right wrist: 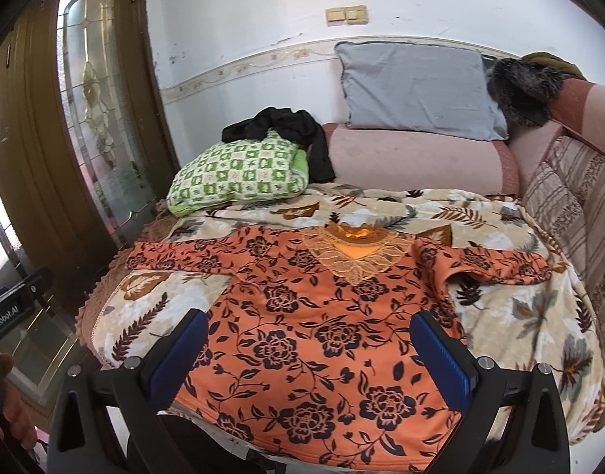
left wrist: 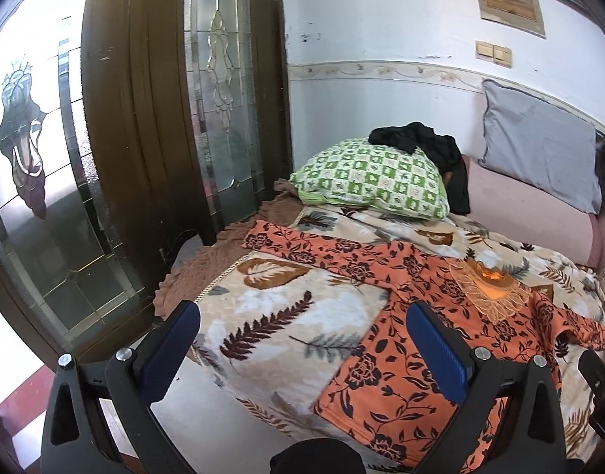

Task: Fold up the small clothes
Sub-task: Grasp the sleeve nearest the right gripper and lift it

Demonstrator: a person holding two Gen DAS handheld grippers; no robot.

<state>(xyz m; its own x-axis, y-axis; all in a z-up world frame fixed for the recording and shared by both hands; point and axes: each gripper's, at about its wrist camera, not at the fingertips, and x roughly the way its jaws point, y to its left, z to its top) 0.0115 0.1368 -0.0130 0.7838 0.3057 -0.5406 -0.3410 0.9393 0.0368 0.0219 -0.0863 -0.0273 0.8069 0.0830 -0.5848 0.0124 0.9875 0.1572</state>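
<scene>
Green checked pillow on leaf-print blanket; black cloth atop; grey cushion behind.

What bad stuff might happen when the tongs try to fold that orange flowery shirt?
1. The orange shirt has its hem hanging over the front edge of the leaf blanket, so a pull toward the edge might drag it off.
2. The blanket is soft and lies right under the shirt, so the open right tongs might pinch both together.
3. The shirt's sleeve stretches far toward the door side, so the open left tongs may have to reach, leaving a crooked fold.
</scene>
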